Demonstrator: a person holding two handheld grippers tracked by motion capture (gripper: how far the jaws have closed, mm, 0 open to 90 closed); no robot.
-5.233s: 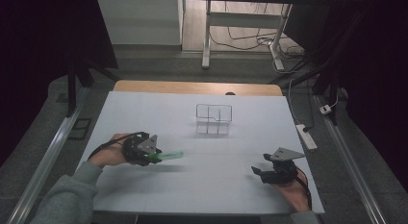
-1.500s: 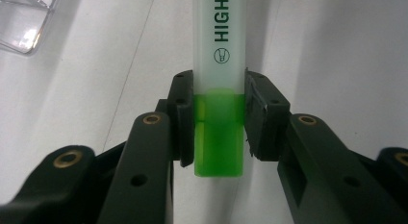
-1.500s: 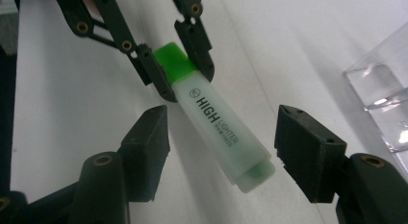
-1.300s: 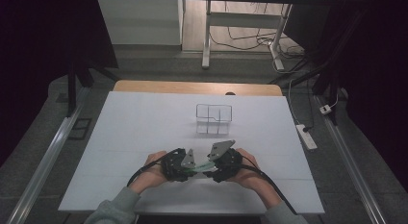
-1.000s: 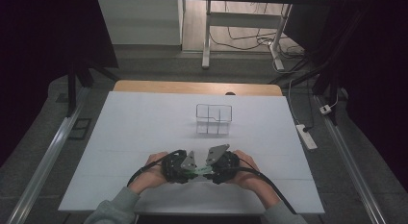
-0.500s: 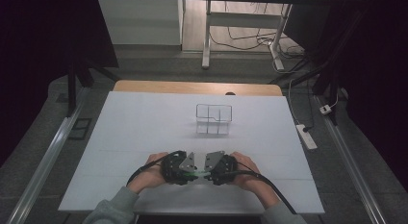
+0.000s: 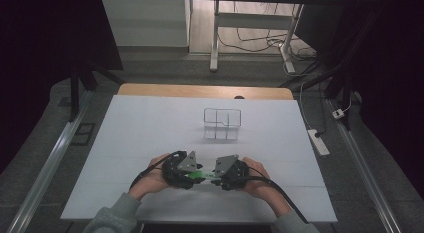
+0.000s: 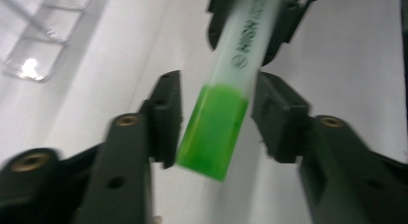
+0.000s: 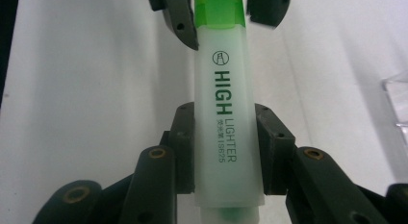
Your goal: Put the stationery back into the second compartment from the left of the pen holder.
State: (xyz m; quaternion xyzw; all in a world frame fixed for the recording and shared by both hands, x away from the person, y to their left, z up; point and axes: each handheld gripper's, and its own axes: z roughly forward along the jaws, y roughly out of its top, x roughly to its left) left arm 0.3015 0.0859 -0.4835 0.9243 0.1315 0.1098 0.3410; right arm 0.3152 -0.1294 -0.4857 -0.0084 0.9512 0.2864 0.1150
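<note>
**Hand-over of a highlighter between two tools above the counter**

The highlighter is held level between the two tools, near the front edge of the white counter, well short of the clear organiser at mid-counter. The right tool has been closing and now clamps the pale barrel, both pads pressed flat against its sides just below the printed lettering. The left tool has been opening: its jaws stand partly apart on either side of the green cap, with a clear gap at each pad, so it has hold of nothing. In the high view the left tool and the right tool face one another tip to tip, the green end between them.

To do the step well, the right tool should probably keep its squeeze firm and its wrist level while the left tool draws straight back along the pen's axis, so that neither pad drags on the cap and tilts the pen. The blur in the left gripper view suggests motion; a slow, straight retreat seems safer.

Compared with the frame about five seconds earlier, the hands are no longer apart: then the left tool alone carried the pen at the left of the counter, while the right tool rested idle at the far right.
</note>
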